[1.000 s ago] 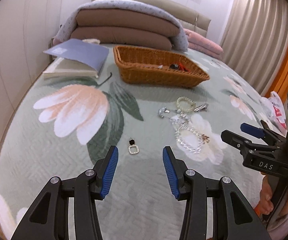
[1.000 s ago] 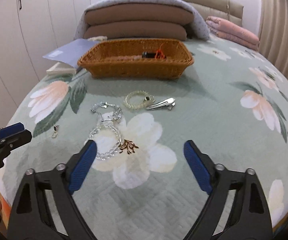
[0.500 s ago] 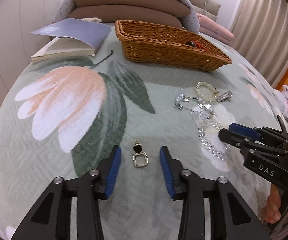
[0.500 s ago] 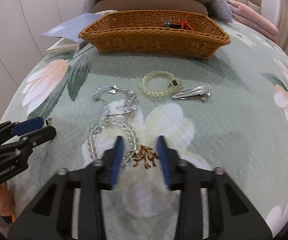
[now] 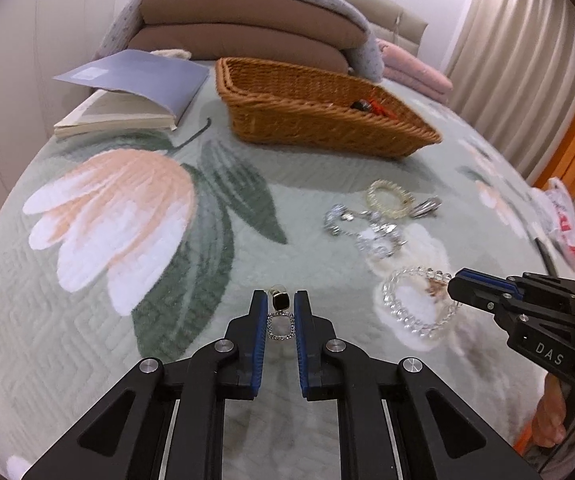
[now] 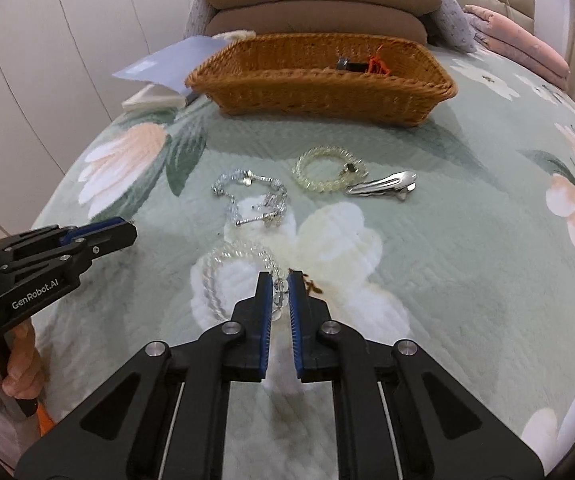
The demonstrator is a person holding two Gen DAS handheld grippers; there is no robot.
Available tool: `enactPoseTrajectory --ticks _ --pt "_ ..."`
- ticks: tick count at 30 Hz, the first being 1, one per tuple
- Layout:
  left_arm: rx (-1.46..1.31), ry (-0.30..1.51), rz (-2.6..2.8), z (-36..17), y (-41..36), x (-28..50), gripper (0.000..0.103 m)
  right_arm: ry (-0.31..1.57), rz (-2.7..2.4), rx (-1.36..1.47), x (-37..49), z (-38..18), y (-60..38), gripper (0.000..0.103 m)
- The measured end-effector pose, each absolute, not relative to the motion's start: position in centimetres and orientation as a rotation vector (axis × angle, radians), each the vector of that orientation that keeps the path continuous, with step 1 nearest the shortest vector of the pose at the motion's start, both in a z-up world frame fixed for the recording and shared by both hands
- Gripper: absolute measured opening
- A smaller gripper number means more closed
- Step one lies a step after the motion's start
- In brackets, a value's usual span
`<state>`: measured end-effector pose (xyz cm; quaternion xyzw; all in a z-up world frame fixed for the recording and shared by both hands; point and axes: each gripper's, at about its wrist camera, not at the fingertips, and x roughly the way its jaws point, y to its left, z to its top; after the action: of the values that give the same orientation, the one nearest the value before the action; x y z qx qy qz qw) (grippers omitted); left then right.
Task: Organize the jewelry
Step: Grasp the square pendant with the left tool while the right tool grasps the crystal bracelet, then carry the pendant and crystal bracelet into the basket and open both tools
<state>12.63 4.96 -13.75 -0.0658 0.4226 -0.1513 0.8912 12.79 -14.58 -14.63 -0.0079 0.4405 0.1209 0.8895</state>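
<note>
Floral quilting covers the bed (image 5: 99,360) where we work, with folded pillows at the head and a wicker basket (image 6: 319,80) beyond the scattered pieces, already holding a small dark item and something orange. We have both tools down at the quilt at once, one on each piece. Our left claw (image 5: 280,316) is closed around the earring (image 5: 280,314), its black stone and square sparkly frame caught between the blue pads, seemingly lying on the quilt. Our right claw (image 6: 279,296) is clenched on the near arc of the clear bead bracelet (image 6: 223,276), the rest of the loop lying slack on the white flower print. Gripping just one bead strand makes sense to us: the loop will likely hang and swing when raised. Further off, waiting, lie the silver chain bracelet (image 6: 253,200), the pale yellow bead bracelet (image 6: 323,170) and, just beside it, the metal hair clip (image 6: 383,186). We judge the basket is where these belong.
</note>
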Motion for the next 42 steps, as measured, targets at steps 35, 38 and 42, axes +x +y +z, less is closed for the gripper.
enactPoseTrajectory --ticks 35,38,42 --pt "-0.268 0.799 -0.509 -5.8 1.5 31.4 0.013 0.775 0.243 0.072 32.7 -3.4 -15.4 0.008" --pt "-0.273 0.823 -0.500 -7.3 1.0 33.0 0.013 0.809 0.226 0.081 35.0 -5.3 -15.4 0.008" --pt "-0.274 0.850 -0.479 -8.9 0.5 34.5 0.013 0.838 0.229 0.098 37.1 -7.2 -15.6 0.008"
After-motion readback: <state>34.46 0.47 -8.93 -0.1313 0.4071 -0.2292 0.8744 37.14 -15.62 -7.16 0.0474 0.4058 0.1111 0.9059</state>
